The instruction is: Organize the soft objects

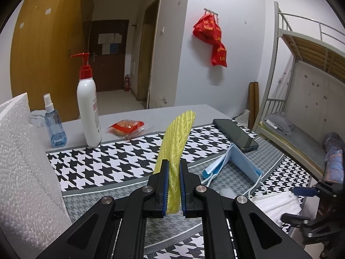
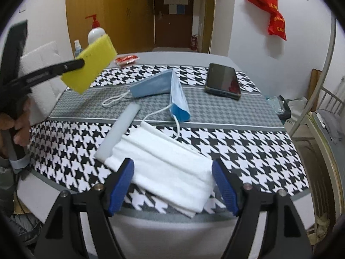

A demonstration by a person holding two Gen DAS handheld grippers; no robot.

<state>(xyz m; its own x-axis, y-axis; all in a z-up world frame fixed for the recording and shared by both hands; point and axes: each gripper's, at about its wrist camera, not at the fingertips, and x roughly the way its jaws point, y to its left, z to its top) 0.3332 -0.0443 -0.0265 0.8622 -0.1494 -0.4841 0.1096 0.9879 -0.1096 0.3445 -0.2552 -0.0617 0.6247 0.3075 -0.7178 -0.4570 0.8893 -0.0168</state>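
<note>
My left gripper is shut on a yellow foam sheet and holds it in the air above the houndstooth cloth; the sheet also shows in the right wrist view. My right gripper is open, its blue-padded fingers on either side of a folded white cloth at the table's near edge. A white foam strip lies beside the cloth. A blue face mask and a second blue-and-white mask lie mid-table.
A black phone lies at the far right of the cloth. A white pump bottle, a blue spray bottle and a red snack packet stand behind. A white foam block is at left. A bunk bed stands at right.
</note>
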